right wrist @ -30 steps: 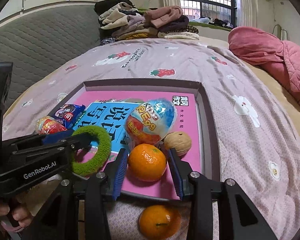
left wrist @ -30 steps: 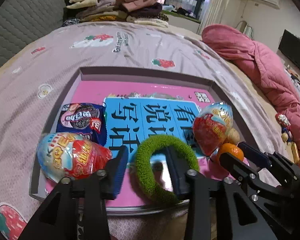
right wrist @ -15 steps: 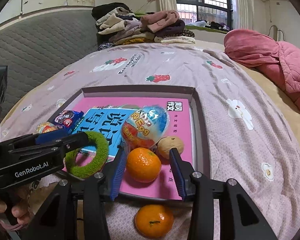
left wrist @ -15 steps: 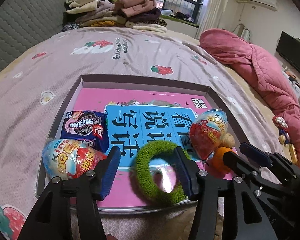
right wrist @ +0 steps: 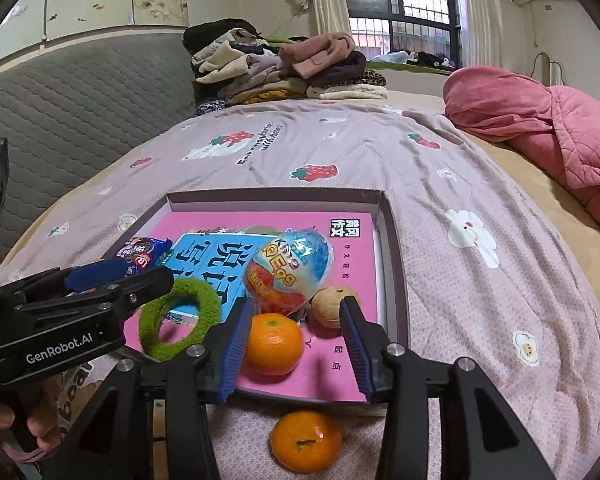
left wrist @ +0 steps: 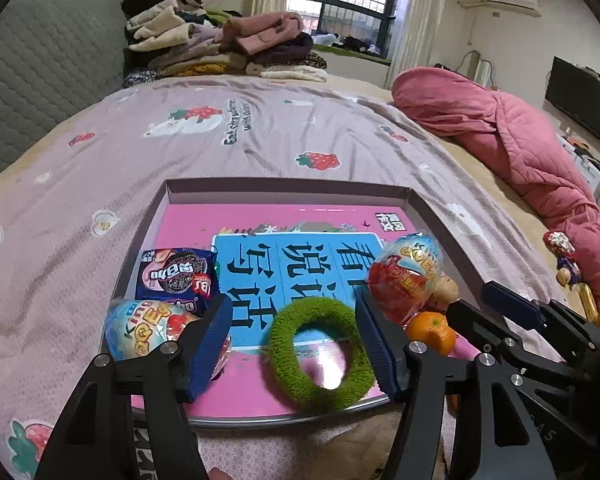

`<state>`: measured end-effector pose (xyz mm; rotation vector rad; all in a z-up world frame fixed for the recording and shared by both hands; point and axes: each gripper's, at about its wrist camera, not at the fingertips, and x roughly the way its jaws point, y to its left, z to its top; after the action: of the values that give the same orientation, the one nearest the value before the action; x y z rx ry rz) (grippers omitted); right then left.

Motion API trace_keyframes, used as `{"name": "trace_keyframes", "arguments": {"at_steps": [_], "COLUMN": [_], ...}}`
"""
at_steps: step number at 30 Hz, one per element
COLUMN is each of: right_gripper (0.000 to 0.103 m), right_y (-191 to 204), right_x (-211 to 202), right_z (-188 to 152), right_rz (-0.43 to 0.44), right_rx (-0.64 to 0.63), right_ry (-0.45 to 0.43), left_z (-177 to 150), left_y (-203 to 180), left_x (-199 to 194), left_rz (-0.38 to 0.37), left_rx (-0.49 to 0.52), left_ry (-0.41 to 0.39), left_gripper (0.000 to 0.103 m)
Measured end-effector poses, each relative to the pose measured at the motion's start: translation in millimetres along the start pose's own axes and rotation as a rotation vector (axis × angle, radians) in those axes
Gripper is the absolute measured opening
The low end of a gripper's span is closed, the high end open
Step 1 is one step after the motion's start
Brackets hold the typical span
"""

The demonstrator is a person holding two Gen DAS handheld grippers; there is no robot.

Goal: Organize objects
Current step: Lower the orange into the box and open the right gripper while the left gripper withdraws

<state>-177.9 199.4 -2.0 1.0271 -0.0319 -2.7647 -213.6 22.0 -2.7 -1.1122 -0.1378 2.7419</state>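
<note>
A bed [left wrist: 260, 136] with a strawberry sheet carries a shallow box [left wrist: 284, 188] lined with a pink book [right wrist: 340, 384]. In the box, at 6 o'clock, lies a green ring [left wrist: 320, 354] between the opening, wide jaws of the left gripper [left wrist: 296, 344], which do not touch it. An orange [right wrist: 274, 344] sits between the opening jaws of the right gripper [right wrist: 296, 344], free of the pads. A second orange [right wrist: 306, 440] lies on the sheet at 6 o'clock of the box.
</note>
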Motion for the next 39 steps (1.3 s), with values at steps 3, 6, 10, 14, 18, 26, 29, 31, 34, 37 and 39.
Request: {"name": "trace_keyframes", "arguments": {"at_steps": [3,6,10,14,18,26,29,31,34,37,39], "right_gripper": [0.046,0.047,0.048,0.049,0.050,0.051,0.052,0.052,0.052,0.053,0.053], "right_y": [0,0,0,1,1,0,0,0,1,2,3], "right_x": [-2,-3,-6,-9,-11,-14,-17,-19,-23,-25,-27], "right_z": [0,0,1,2,3,2,2,3,4,6,6], "right_rz": [0.000,0.002,0.000,0.001,0.005,0.010,0.011,0.011,0.017,0.019,0.022], "right_rx": [0.000,0.001,0.000,-0.001,0.001,0.003,0.002,0.003,0.003,0.001,0.002], "right_ry": [-0.011,-0.015,-0.026,-0.041,-0.049,-0.058,-0.071,-0.078,-0.091,-0.100,-0.108], "left_z": [1,3,4,4,5,9,11,12,11,7,5], "left_y": [-1,-2,-3,-3,-3,6,9,10,10,8,7], "left_x": [-4,-10,-15,-18,-21,-31,-36,-40,-46,-52,-54], "left_rz": [-0.002,0.002,0.001,0.015,0.012,-0.025,-0.038,-0.042,-0.047,-0.057,-0.062], "left_rx": [0.007,0.019,0.025,0.035,0.034,-0.002,-0.014,-0.014,-0.010,-0.004,0.001], "left_ry": [-0.015,-0.034,-0.050,-0.066,-0.078,-0.118,-0.135,-0.145,-0.165,-0.183,-0.191], "left_gripper": [0.071,0.072,0.073,0.074,0.074,0.077,0.077,0.077,0.077,0.077,0.077]}}
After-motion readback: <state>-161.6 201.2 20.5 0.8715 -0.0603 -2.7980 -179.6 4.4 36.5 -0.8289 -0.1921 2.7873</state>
